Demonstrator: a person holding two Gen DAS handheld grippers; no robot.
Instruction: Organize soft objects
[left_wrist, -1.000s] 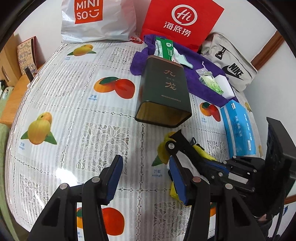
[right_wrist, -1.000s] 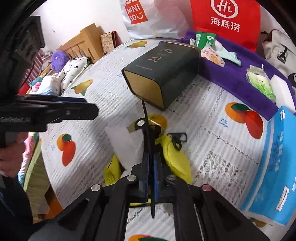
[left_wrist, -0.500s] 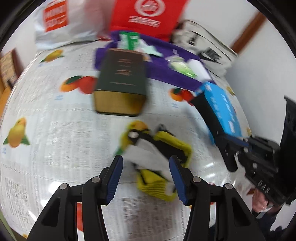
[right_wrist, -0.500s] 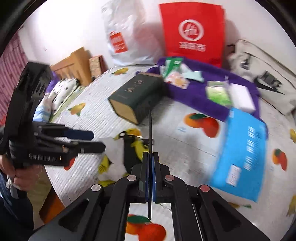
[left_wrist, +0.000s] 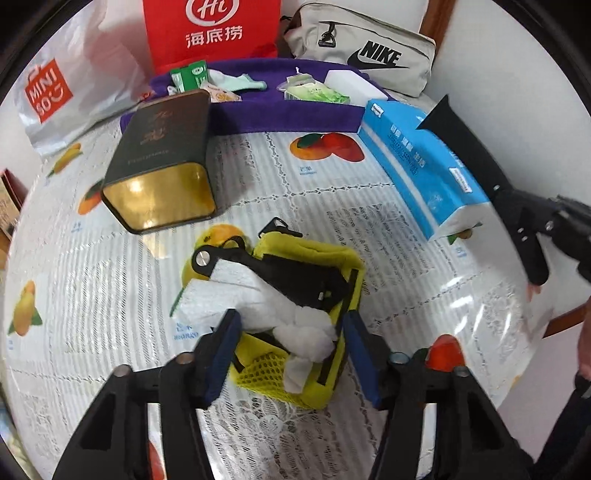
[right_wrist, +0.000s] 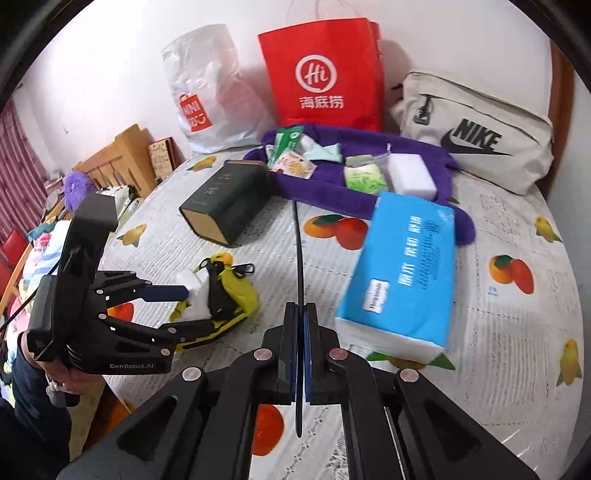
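Observation:
A yellow pouch with black straps (left_wrist: 314, 266) lies on the fruit-print tablecloth, with white tissue (left_wrist: 258, 295) across its open top. My left gripper (left_wrist: 290, 354) is open, its blue pads on either side of the pouch's near end. It also shows in the right wrist view (right_wrist: 177, 310) straddling the pouch (right_wrist: 236, 295). My right gripper (right_wrist: 300, 354) is shut on a thin black strip (right_wrist: 298, 251) and is held above the table, right of the pouch. A blue tissue pack (right_wrist: 402, 266) lies to its right.
A dark green tin (left_wrist: 162, 158) lies on its side behind the pouch. A purple cloth (right_wrist: 332, 184) holds small packets and a white sponge (right_wrist: 410, 173). A red bag (right_wrist: 325, 70), a Miniso bag (right_wrist: 210, 92) and a Nike pouch (right_wrist: 476, 136) stand at the wall.
My left gripper has swung right and moved in over the pouch, now straddling it. My right gripper has pulled back and up, away from the pouch, still shut on the strip.

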